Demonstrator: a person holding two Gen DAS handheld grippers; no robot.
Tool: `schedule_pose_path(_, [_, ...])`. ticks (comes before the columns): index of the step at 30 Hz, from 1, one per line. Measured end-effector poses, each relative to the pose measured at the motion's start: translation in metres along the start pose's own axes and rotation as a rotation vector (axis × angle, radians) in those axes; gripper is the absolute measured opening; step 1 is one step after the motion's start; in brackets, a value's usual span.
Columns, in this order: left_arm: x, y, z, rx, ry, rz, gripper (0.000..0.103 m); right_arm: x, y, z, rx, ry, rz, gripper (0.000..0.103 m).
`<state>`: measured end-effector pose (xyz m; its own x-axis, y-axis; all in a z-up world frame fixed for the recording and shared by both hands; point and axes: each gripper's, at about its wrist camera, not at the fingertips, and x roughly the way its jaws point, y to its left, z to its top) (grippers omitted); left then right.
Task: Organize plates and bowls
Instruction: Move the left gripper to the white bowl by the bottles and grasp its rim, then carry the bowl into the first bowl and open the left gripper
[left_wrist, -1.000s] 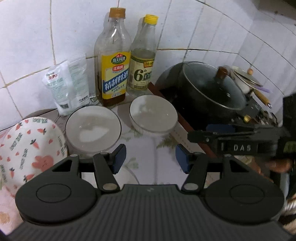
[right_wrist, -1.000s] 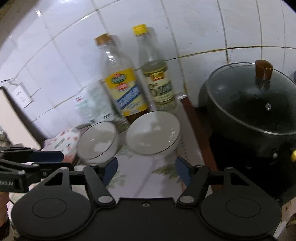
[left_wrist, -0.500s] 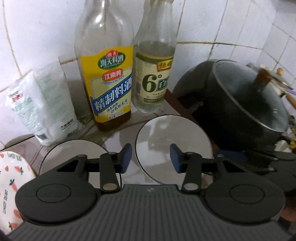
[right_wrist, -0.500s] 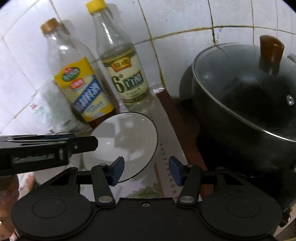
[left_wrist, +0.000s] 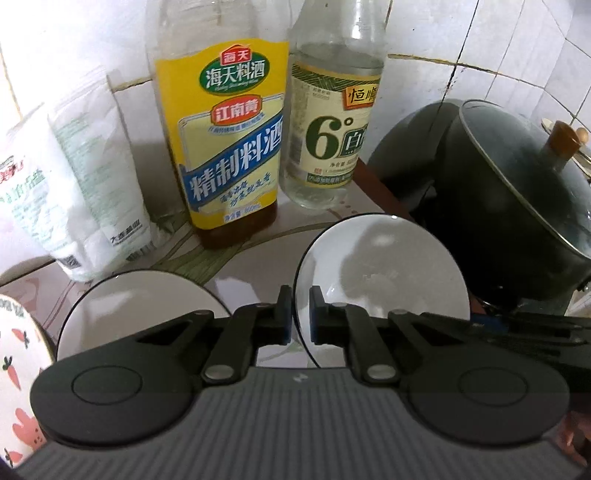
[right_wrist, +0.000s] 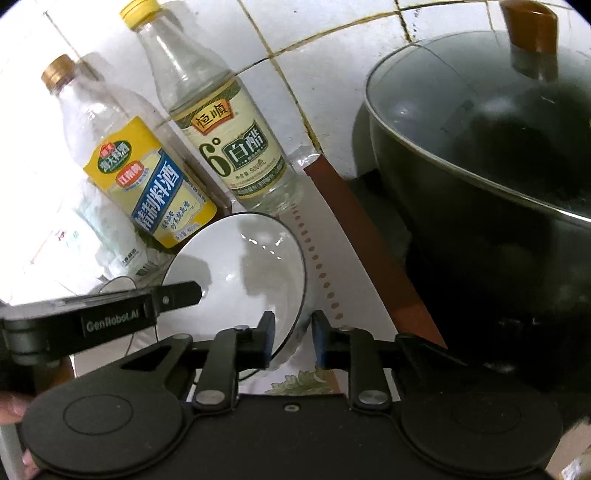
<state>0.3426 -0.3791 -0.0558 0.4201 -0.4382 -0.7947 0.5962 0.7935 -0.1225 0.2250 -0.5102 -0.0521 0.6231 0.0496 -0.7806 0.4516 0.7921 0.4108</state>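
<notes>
**Both grippers at the rim of the right-hand white bowl**

The left gripper (left_wrist: 300, 314) has its jaws drawn nearly together, straddling the left rim of a white bowl (left_wrist: 384, 280) with a thin dark edge; the blue pads sit one on each side of the rim, and they appear to pinch it, though actual contact cannot be confirmed. The right gripper (right_wrist: 293, 339) has its jaws somewhat wider, with the bowl's opposite rim (right_wrist: 288, 332) between them: the left pad is against the inside of the bowl, while a small gap shows at the outer pad, so it is not clamped. In the right wrist view the bowl looks tilted, its far edge raised toward the bottles.

A second white bowl (left_wrist: 140, 306) stands just beside it on the floral-patterned countertop (left_wrist: 236, 284), and next to that is the edge of a plate printed with carrots (left_wrist: 14, 354).

Against the tiled wall stands a cooking-wine bottle (left_wrist: 229, 147) with a yellow label reading 海天料酒, 江南黄, 精制料酒. Just beside it is a white-vinegar bottle (left_wrist: 332, 125) marked 恒顺, 6° 白醋, 500mL. A white plastic pouch (left_wrist: 85, 192) leans to their left; its print is too blurred to read. A dark pot with a glass lid and a brown knob (right_wrist: 487, 147) sits close to the held bowl. The left gripper's side carries the lettering "GenRobot.AI" (right_wrist: 110, 316).
</notes>
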Motion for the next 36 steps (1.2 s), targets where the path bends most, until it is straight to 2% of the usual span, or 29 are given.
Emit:
schedule_pose_path(5, [-0.022,0.006,-0.004,-0.035,0.002,-0.027,0.008,-0.018,0.006,-0.002,0.009,0.005,0.013,0.023])
schedule_pose_path(8, [-0.037,0.010,-0.007,-0.064,0.046,-0.020,0.008,-0.033,0.015,-0.004,-0.002,0.004,0.027,0.023])
schedule_pose_path(11, [-0.060,0.016,-0.013,-0.089,0.039,-0.036,0.008,-0.050,0.025,-0.005,-0.020,0.001,0.037,0.023])
schedule_pose_path(15, [-0.094,0.018,-0.022,-0.097,0.012,-0.050,0.008,-0.073,0.044,-0.009,-0.063,-0.014,0.039,0.022])
schedule_pose_path(22, [-0.155,0.030,-0.048,-0.085,-0.070,-0.019,0.008,-0.099,0.074,-0.024,-0.102,0.011,0.098,0.021])
schedule_pose_path(28, [-0.189,0.052,-0.071,-0.103,-0.101,-0.012,0.008,-0.107,0.097,-0.046,-0.136,0.032,0.149,0.021])
schedule_pose_path(36, [-0.202,0.077,-0.100,-0.155,-0.101,-0.008,0.008,-0.100,0.119,-0.069,-0.188,0.081,0.162,0.021])
